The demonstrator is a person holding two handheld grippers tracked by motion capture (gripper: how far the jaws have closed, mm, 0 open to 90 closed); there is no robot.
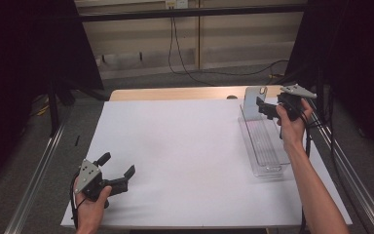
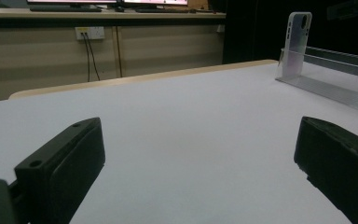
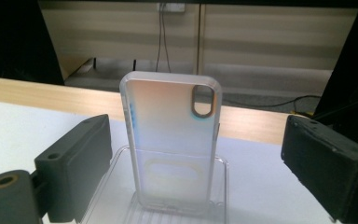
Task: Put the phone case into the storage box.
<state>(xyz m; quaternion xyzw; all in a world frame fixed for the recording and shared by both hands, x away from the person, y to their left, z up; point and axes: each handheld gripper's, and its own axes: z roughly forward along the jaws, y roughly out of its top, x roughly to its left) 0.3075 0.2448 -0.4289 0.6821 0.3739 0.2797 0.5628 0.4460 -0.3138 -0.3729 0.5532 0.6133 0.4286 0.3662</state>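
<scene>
Phone case (image 1: pixel 253 100), translucent and upright, stands at the far end of a clear ribbed tray (image 1: pixel 268 161) in the upper right of the high view, long axis vertical. The right gripper (image 1: pixel 269 110) sits just beside it at the same height, jaws spread and aimed toward it, while the left gripper (image 1: pixel 119 170) rests at the lower left of the frame, well apart, jaws also spread over the bare white table (image 1: pixel 175 146). By my reading the right hand is far the nearer one.

In the left gripper view, the case (image 2: pixel 297 44) shows small at the upper right, beyond the open jaws of the left gripper (image 2: pixel 200 158).

In the right gripper view, the case (image 3: pixel 172 140) fills the centre, broad back facing the camera and camera hole at its upper right; it stands between the spread jaws of the right gripper (image 3: pixel 196 163), touching neither, base in the tray (image 3: pixel 116 196).
</scene>
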